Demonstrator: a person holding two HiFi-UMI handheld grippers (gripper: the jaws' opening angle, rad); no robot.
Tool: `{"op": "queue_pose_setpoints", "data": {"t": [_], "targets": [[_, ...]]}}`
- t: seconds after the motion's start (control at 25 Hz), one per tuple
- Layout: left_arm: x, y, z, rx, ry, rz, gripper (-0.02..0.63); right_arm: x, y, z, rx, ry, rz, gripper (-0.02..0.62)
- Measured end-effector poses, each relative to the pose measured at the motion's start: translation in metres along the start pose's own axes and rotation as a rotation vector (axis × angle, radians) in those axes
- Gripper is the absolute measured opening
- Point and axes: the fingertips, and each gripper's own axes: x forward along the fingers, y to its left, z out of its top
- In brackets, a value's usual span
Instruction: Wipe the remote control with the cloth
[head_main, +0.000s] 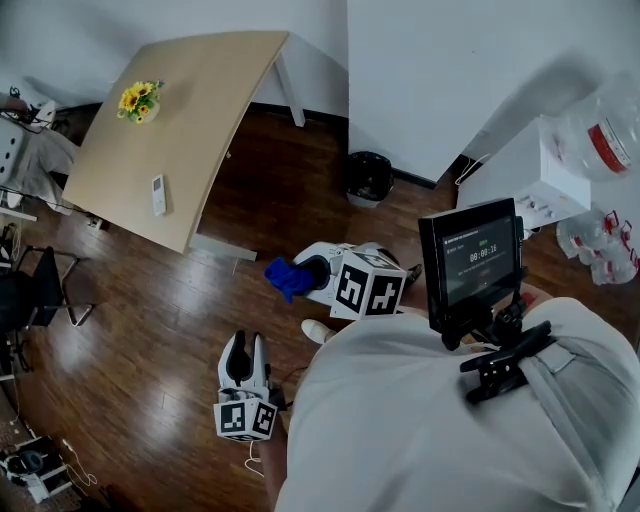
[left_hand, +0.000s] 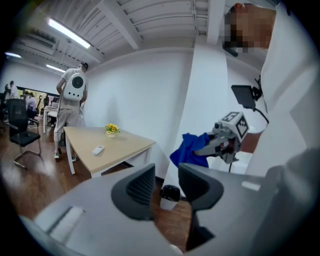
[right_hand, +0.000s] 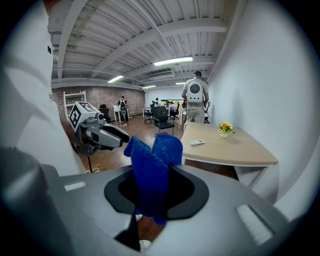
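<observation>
My right gripper (right_hand: 156, 189) clamps the crumpled blue cloth (right_hand: 150, 167); my left gripper (left_hand: 166, 187) is slightly apart, empty. The white remote control (head_main: 158, 194) lies on the beige wooden table (head_main: 205, 105).

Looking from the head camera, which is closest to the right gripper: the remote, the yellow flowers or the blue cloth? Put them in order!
1. blue cloth, pinched in the right gripper jaws.
2. remote, on the table, near half.
3. yellow flowers, at the table's far end.
</observation>
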Motion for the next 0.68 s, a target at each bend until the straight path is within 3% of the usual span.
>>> {"op": "queue_pose_setpoints", "data": {"t": [0.68], "targets": [[-0.018, 0.007, -0.015, -0.015, 0.000, 0.078, 0.163, 0.012, 0.017, -0.003, -0.038, 0.002, 0.058, 0.089]]}}
